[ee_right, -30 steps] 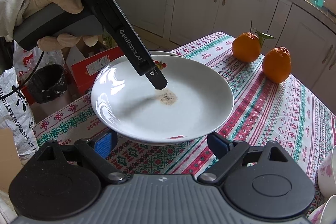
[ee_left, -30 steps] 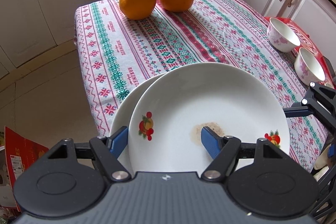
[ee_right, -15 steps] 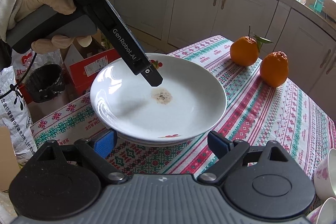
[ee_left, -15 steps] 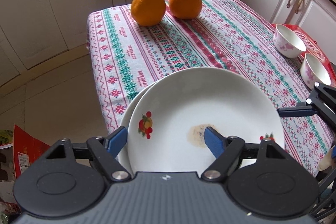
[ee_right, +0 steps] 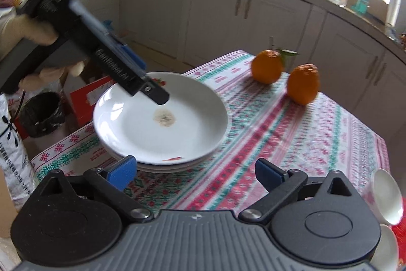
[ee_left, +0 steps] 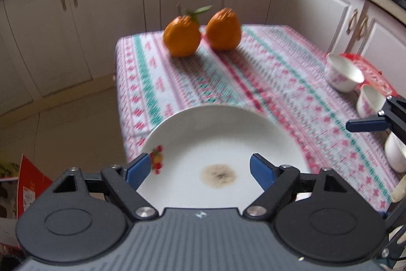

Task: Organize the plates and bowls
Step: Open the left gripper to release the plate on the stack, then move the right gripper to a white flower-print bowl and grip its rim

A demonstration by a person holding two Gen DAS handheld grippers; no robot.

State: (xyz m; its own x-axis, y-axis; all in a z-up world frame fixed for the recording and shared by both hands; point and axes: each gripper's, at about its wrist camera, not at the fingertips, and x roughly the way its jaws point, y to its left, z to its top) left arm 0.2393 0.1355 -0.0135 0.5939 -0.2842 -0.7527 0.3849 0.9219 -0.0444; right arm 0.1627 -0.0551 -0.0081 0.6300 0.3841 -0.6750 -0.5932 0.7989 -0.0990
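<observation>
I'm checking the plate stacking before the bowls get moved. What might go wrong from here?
1. The stacked plates sit at the table's corner, and the bottom plate's edge seems to reach the tablecloth's edge; a nudge might tip them off.
2. The left tool, jaws opening, hangs just over the top plate; backing out low might drag it.
3. The bowls lie close together by the right tool, so it might knock them.

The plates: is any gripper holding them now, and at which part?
Nothing is held. The left gripper and right gripper are both opening, clear of the plates, which rest stacked on the table.
</observation>
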